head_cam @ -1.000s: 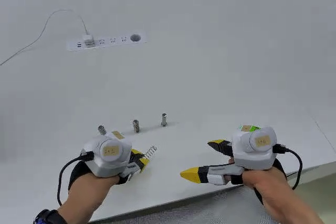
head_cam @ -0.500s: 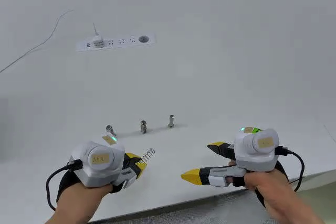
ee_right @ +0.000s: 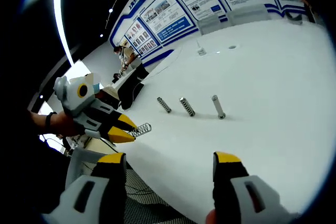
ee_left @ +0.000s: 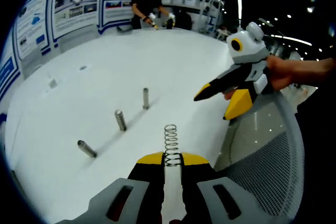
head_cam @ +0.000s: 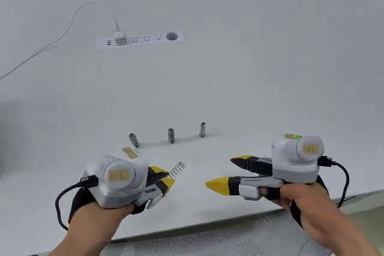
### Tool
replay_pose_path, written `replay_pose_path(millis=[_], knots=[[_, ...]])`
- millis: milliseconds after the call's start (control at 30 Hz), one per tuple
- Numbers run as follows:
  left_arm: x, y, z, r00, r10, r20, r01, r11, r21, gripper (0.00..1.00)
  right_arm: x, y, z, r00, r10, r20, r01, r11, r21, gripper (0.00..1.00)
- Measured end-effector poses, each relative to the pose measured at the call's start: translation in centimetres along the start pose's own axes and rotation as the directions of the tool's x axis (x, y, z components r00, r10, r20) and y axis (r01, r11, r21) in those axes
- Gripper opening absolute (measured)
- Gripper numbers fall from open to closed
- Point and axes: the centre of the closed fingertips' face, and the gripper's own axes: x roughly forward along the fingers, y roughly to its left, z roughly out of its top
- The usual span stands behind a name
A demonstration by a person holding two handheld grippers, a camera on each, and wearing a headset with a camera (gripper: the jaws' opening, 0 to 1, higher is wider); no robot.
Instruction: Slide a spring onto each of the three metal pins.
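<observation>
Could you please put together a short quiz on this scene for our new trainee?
1. True or false: the left gripper is shut on a spring.
2. How many of the three pins already carry a coil? A) none B) one C) two D) three
3. Are the jaws of the right gripper open or shut?

Key
1. True.
2. C; in the head view the right-hand pin is bare.
3. Open, holding nothing.
</observation>
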Motion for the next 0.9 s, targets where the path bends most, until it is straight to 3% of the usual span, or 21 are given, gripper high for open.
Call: replay_pose_path(millis=[333,567,900], knots=[[0.1,-0.4,1.5,0.9997,-0.013,0.018,0.012,0.999,0.037,0.11,1.2,2.0,2.7,0.9937,0.104,0.039,-0.107,0.993,0.055,0.53],[0.1,-1.1,2.9,0.9989,-0.029,0.037,0.026,0.997,0.072,0.11,2.3,3.4,3.4,0.9845,0.170,0.042,-0.174,0.980,0.100,0.44],[0.2,-2.1,3.9,0.9971,-0.056,0.051,0.051,0.994,0.102,0.11,2.7,4.4,3.4,0.9741,0.222,0.043,-0.226,0.959,0.172,0.32]])
